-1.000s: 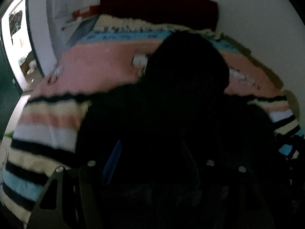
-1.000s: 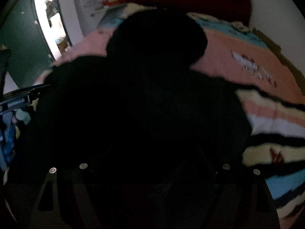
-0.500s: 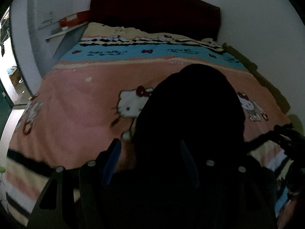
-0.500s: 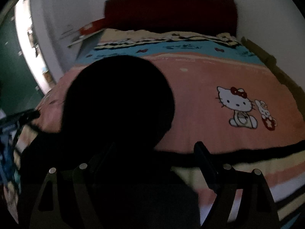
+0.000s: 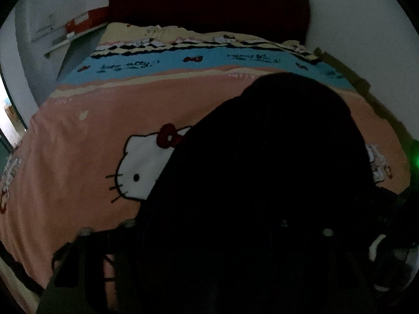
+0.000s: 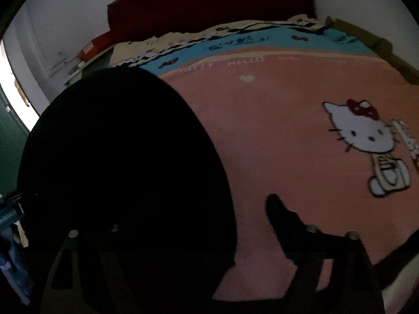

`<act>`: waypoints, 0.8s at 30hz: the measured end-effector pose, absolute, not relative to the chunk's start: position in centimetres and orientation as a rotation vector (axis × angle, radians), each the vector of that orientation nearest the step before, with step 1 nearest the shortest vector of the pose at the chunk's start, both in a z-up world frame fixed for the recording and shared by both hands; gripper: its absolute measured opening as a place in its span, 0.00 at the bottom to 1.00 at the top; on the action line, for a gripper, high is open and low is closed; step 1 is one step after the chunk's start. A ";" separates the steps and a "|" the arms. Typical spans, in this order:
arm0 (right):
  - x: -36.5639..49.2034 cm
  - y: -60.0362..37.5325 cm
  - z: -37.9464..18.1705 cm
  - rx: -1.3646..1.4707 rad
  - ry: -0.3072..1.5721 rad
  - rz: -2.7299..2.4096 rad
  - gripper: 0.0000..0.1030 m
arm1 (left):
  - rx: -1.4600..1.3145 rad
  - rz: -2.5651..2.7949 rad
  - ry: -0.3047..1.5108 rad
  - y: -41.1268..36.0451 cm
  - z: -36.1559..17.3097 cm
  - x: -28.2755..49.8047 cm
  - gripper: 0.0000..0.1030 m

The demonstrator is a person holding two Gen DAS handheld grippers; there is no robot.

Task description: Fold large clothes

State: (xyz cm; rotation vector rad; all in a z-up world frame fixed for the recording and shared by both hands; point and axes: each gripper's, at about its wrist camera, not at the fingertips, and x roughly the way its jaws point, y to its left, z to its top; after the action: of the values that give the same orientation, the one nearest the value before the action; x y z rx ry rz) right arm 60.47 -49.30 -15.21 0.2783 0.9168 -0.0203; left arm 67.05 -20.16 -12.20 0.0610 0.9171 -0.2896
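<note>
A large black garment [image 5: 262,183] lies in a dark heap on the pink cartoon-cat blanket [image 5: 91,157]. In the left wrist view it fills the middle and right and hides both fingers of my left gripper [image 5: 207,225], whose jaws are closing. The right wrist view has the garment [image 6: 117,170] on the left side. My right gripper [image 6: 209,212] is closing too. Its right finger [image 6: 277,214] stands over bare blanket [image 6: 275,130], apart from the cloth's edge, and its left finger is lost in the black cloth.
The bed runs up to a dark red headboard [image 5: 209,2] against a white wall. A shelf with a red box [image 5: 83,21] sits at the bed's far left. A bright doorway [image 6: 10,78] opens at the left. The room is dim.
Both views have travelled up the bed from the striped part to the pink part, nearer the headboard. The right view has rolled. Both pairs of fingers stand closer together than before.
</note>
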 end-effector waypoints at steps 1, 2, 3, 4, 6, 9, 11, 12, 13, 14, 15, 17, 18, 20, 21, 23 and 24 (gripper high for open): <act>60.7 -49.2 -15.6 0.283 0.926 -0.009 0.45 | 0.063 -0.289 0.927 -20.1 -12.4 67.0 0.22; 60.8 -49.0 -15.8 0.291 0.937 0.007 0.25 | 0.059 -0.290 0.933 -20.0 -12.4 66.9 0.17; 60.5 -48.8 -15.8 0.290 0.932 0.018 0.19 | 0.053 -0.293 0.928 -19.8 -12.1 66.4 0.15; 60.0 -48.6 -15.5 0.288 0.922 0.031 0.16 | 0.054 -0.297 0.922 -19.7 -11.8 65.9 0.13; 58.7 -48.3 -14.2 0.289 0.901 0.058 0.12 | 0.044 -0.311 0.912 -19.1 -10.5 64.2 0.12; 55.8 -47.5 -11.4 0.275 0.862 0.100 0.10 | 0.024 -0.338 0.894 -17.8 -8.0 60.8 0.11; 52.9 -46.7 -9.3 0.259 0.831 0.143 0.10 | 0.011 -0.362 0.869 -16.7 -6.4 58.2 0.11; 50.6 -46.2 -7.8 0.257 0.797 0.180 0.10 | 0.009 -0.379 0.851 -16.0 -5.4 56.5 0.11; 49.3 -45.9 -6.9 0.258 0.778 0.199 0.10 | 0.002 -0.396 0.831 -15.2 -4.5 54.5 0.11; 47.4 -45.6 -6.0 0.260 0.754 0.218 0.10 | -0.014 -0.413 0.810 -14.1 -3.6 52.4 0.11; 45.0 -45.2 -4.9 0.261 0.724 0.239 0.10 | -0.023 -0.423 0.800 -13.5 -3.1 51.1 0.11; 40.6 -44.7 -3.1 0.276 0.671 0.278 0.10 | -0.054 -0.457 0.764 -11.4 -1.8 46.9 0.11; 39.2 -44.6 -2.6 0.283 0.654 0.289 0.10 | -0.062 -0.467 0.756 -10.9 -1.5 45.6 0.11; 34.7 -44.2 -1.6 0.311 0.615 0.315 0.10 | -0.077 -0.491 0.741 -9.1 -1.0 41.6 0.11; 32.9 -44.0 -1.2 0.313 0.604 0.322 0.10 | -0.077 -0.498 0.739 -8.4 -0.9 40.0 0.11; 30.0 -43.5 -1.1 0.305 0.595 0.325 0.10 | -0.061 -0.501 0.735 -7.4 -1.1 37.0 0.11; 27.9 -43.1 -1.3 0.301 0.598 0.327 0.10 | -0.058 -0.500 0.737 -7.1 -1.3 36.1 0.11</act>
State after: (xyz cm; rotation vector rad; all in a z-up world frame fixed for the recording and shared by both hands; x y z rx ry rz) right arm 27.94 -43.12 -1.26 0.3009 0.5981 0.3266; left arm 36.14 -7.09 -1.31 -0.0582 0.7373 -0.5002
